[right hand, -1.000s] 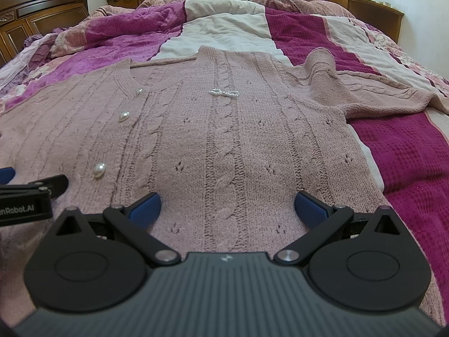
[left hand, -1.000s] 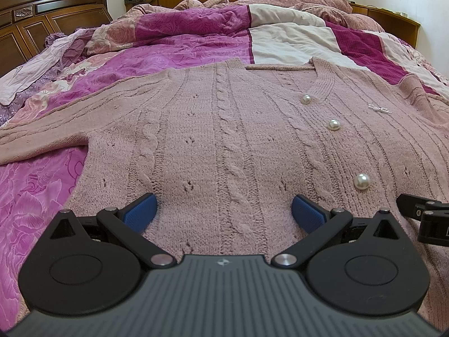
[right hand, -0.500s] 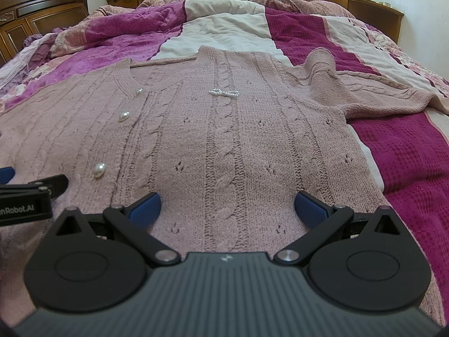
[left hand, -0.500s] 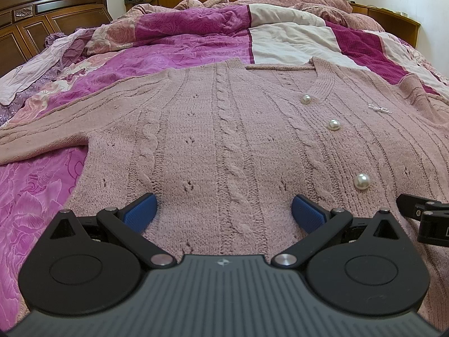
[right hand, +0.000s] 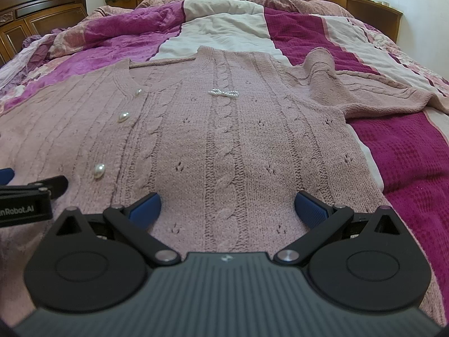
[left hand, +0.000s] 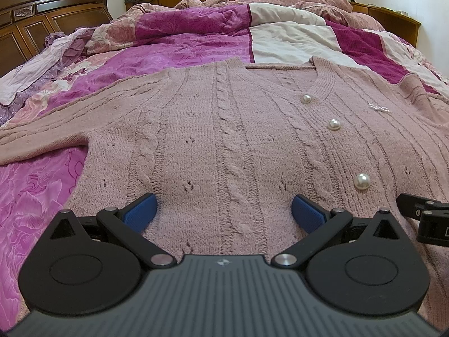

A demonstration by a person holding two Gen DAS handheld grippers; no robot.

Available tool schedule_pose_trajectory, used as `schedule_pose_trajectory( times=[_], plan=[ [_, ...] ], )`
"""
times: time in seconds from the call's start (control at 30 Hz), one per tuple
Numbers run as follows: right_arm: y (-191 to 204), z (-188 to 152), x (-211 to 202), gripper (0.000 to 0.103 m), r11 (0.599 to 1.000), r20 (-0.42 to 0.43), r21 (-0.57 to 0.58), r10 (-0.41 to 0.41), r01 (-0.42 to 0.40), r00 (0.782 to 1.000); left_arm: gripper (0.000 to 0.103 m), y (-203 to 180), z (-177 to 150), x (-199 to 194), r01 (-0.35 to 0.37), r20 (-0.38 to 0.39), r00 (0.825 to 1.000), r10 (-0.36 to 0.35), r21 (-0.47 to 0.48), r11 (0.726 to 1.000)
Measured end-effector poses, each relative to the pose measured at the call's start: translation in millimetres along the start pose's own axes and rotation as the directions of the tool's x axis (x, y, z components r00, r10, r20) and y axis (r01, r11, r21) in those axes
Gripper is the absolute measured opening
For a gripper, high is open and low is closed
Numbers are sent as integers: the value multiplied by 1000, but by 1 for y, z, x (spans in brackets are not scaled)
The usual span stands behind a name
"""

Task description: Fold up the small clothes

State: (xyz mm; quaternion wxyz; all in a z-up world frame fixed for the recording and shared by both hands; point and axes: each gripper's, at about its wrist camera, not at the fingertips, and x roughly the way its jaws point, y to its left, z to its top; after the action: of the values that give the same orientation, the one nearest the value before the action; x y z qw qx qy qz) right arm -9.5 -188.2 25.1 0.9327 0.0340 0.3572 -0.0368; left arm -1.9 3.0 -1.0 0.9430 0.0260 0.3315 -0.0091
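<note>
A dusty-pink cable-knit cardigan (left hand: pixel 224 129) with pearl buttons (left hand: pixel 334 124) lies flat and face up on the bed, sleeves spread out to both sides. My left gripper (left hand: pixel 224 210) stands open over the cardigan's lower left half, its blue pads wide apart and nothing between them. Over the lower right half (right hand: pixel 238 146) my right gripper (right hand: pixel 227 206) is open the same way. A small pearl bow (right hand: pixel 223 93) sits on the right chest. Each gripper shows at the edge of the other's view.
The bed carries a purple, magenta and cream patchwork quilt (left hand: pixel 174 53), rumpled toward the far end. A dark wooden headboard (left hand: pixel 42 19) rises at the left. A low wooden ledge (right hand: pixel 364 5) runs along the far and right sides.
</note>
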Motion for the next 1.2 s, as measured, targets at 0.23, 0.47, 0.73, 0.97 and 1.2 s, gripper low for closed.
schedule_pose_trajectory(
  times=[0.23,0.47,0.73,0.97,1.2],
  plan=[
    [0,0,0,103,1000,0,0,0,0,1000,103,0,2,-1,0,0,1000,0,0,1000],
    [0,0,0,103,1000,0,0,0,0,1000,103,0,2,-1,-1,0,1000,1,1,1000],
    [-5,3,0,103,999,-29,38,19,-18,999,103,2,6,-2,9,-26,1000,-9,-9,1000],
    [-18,18,-4,103,994,-98,63,101,-95,990,103,-3,19,0,-9,-83,996,11,23,1000],
    [-69,45,-22,103,961,-65,203,207,-190,976,103,-19,47,-20,19,-91,996,-12,68,998]
  ],
)
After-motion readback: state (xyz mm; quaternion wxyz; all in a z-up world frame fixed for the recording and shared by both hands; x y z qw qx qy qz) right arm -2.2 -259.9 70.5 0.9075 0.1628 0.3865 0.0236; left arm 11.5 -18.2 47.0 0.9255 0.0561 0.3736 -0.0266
